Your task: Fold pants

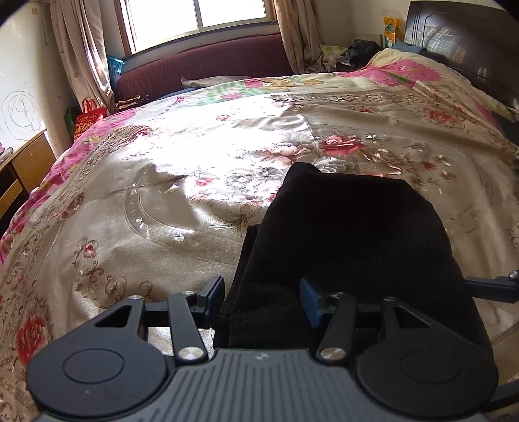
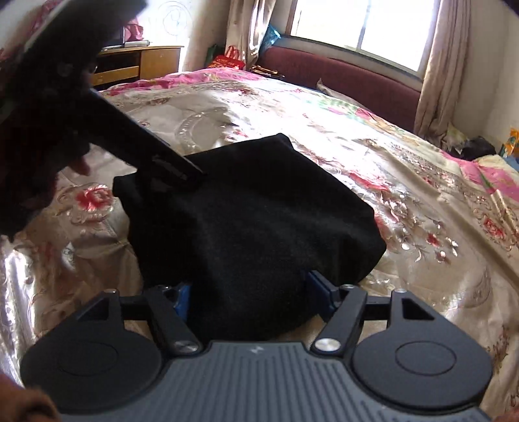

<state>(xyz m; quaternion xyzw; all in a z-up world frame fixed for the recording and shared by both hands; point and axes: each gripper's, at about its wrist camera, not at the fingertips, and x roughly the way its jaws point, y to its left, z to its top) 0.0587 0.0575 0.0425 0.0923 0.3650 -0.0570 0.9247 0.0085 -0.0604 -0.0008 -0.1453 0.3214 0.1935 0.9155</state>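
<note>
- Sunlit bedroom, with a bed [image 1: 162, 207] under a floral satin cover filling both views; bright light falls across the cover ahead of the left tool.
- Nearest in the left wrist view, the left tool [image 1: 262, 297] has its blue-padded fingers [image 1: 309, 302] spread apart; the near edge of the black pants [image 1: 350, 227] lies in the gap between them, the pads not pressed on the cloth.
- Nearest in the right wrist view, the right tool [image 2: 249, 293] also stands wide, its blue pads [image 2: 319, 290] either side of the near end of the pants [image 2: 253, 220]; no clamping on the fabric shows.
- Just beyond both tools the pants lie folded into a compact dark bundle on the cover, layered edges showing at the left side in the left wrist view.
- Ahead and left of the right tool, the left tool [image 2: 191, 170] comes down at an angle with its tip touching the far-left part of the bundle.
- Farther ahead, a maroon sofa [image 1: 207, 65] runs along the far side of the bed; above it, a window [image 1: 201, 16] with beige curtains [image 1: 84, 48].
- Far left of the left tool, a wooden cabinet [image 1: 26, 168]; far right, a dark headboard [image 1: 460, 48].
</note>
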